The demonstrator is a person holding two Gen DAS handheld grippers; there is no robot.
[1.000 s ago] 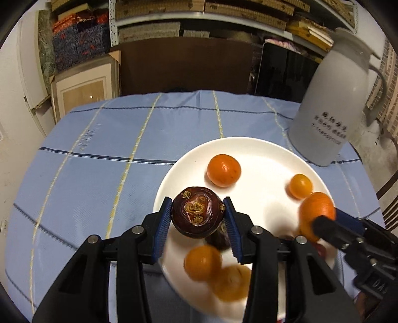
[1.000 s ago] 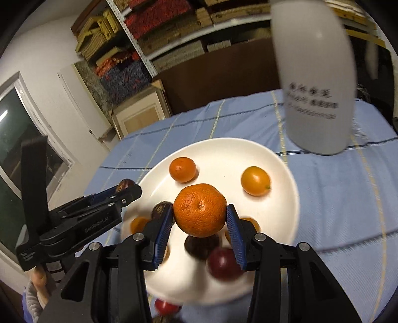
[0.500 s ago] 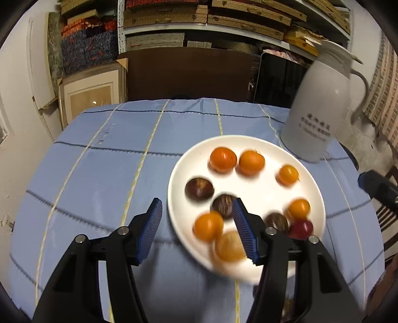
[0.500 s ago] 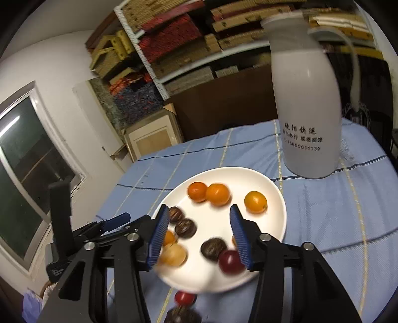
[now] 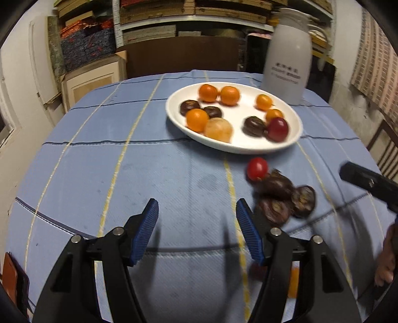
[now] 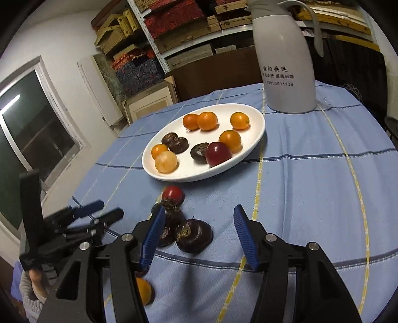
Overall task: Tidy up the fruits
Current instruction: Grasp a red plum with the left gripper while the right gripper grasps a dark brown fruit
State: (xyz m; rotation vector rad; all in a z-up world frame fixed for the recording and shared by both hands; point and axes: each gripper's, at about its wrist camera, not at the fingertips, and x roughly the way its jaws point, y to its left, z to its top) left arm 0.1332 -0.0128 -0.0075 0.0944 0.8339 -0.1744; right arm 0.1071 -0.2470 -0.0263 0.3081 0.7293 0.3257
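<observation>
While both my left tongs (image 5: 197, 218) and right tongs (image 6: 199, 228) gape empty, fruit fills the plate (image 5: 174, 116) on the blue table (image 5: 124, 161) before shelves (image 5: 223, 12).

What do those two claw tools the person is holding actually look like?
Each gripper, left and right, is a black plastic frame with silver screws and two fingers faced with ribbed blue pads. No cables or markings show. A hand appears at the edge.
</observation>
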